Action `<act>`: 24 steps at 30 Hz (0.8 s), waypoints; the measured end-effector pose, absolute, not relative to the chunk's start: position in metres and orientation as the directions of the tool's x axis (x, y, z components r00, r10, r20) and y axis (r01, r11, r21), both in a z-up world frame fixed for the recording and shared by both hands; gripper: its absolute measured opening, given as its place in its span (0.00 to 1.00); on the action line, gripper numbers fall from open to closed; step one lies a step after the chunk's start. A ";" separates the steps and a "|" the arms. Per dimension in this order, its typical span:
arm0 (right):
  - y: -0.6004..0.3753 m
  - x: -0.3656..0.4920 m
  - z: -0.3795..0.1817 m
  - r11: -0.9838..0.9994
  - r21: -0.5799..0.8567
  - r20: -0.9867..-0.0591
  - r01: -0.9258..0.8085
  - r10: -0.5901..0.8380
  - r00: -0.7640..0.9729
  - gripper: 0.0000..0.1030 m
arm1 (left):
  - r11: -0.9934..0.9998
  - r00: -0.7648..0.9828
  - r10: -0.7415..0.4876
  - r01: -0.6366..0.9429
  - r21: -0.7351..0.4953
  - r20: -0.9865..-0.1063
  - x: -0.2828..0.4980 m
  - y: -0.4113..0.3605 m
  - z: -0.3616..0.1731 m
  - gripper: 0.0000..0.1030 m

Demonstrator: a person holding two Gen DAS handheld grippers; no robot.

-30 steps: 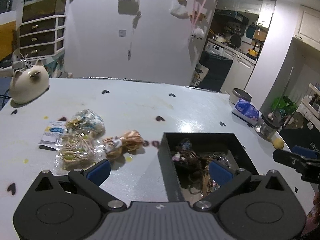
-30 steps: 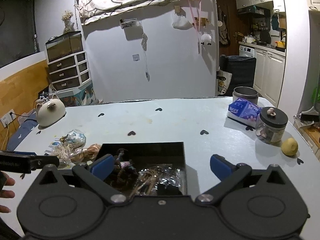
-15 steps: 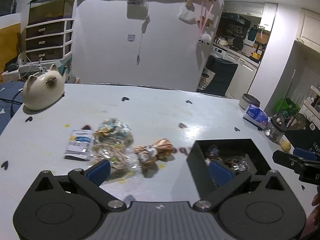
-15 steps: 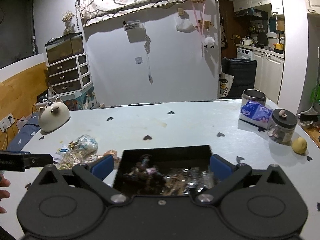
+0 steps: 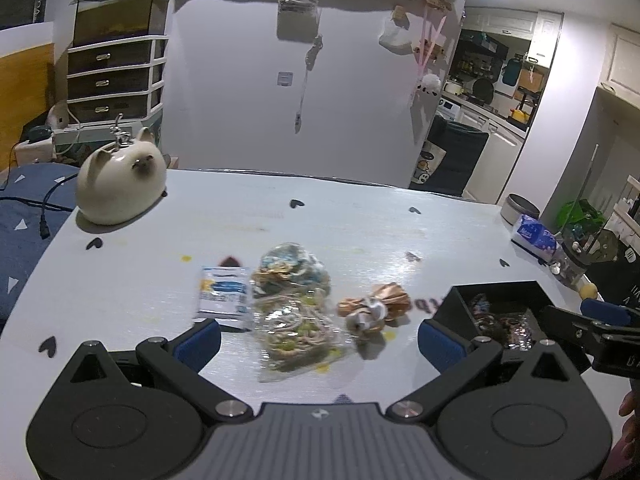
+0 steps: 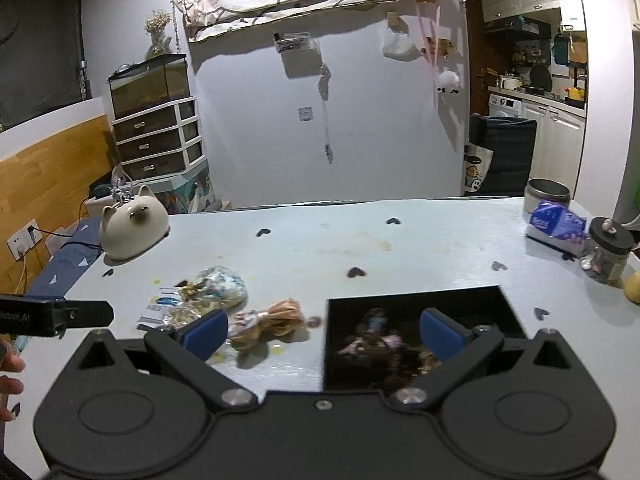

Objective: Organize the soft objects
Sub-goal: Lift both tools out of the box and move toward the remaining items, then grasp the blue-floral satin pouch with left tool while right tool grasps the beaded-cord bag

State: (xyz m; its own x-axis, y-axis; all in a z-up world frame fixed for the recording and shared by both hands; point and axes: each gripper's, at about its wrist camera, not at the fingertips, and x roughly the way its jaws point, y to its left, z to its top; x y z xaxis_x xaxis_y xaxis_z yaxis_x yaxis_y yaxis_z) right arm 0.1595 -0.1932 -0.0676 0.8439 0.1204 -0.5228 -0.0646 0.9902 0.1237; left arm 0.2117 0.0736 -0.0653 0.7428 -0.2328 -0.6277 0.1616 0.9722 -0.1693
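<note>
A pale table [image 5: 360, 220] fills both views. The black box [image 5: 460, 304] lies ahead-right of the left gripper [image 5: 318, 338], whose jaws are spread and empty; the clear bag [image 5: 298, 328] sits just ahead between them, seemingly lengthwise. The right gripper [image 6: 324, 330], also spread and empty, hovers farther off.

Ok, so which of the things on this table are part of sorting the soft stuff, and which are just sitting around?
Part of the job:
black box, already holding some items
orange scrunchie
two clear bags of hair ties
small blue-and-white packet

Just lying about:
cat-shaped ceramic pot
tissue pack
lidded glass jar
metal tin
lemon
</note>
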 end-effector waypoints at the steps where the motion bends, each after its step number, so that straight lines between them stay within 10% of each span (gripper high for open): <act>1: -0.187 0.161 -0.068 0.990 0.125 -0.522 -0.068 0.124 0.844 1.00 | 0.972 0.743 -0.233 0.161 -0.169 -0.628 0.213 0.079 -0.066 1.00; 24: -0.072 0.224 -0.092 0.969 0.086 -0.614 -0.231 0.234 0.754 1.00 | 0.924 0.682 -0.366 0.348 -0.158 -0.634 0.316 0.132 -0.079 1.00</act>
State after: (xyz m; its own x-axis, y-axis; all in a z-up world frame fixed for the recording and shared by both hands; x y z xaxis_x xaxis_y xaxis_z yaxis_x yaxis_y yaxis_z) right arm 0.2237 -0.0717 -0.0920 0.7541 0.2340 -0.6137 -0.2309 0.9692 0.0858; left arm 0.3165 0.1321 -0.0794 0.6816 -0.3656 -0.6338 0.3483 0.9239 -0.1584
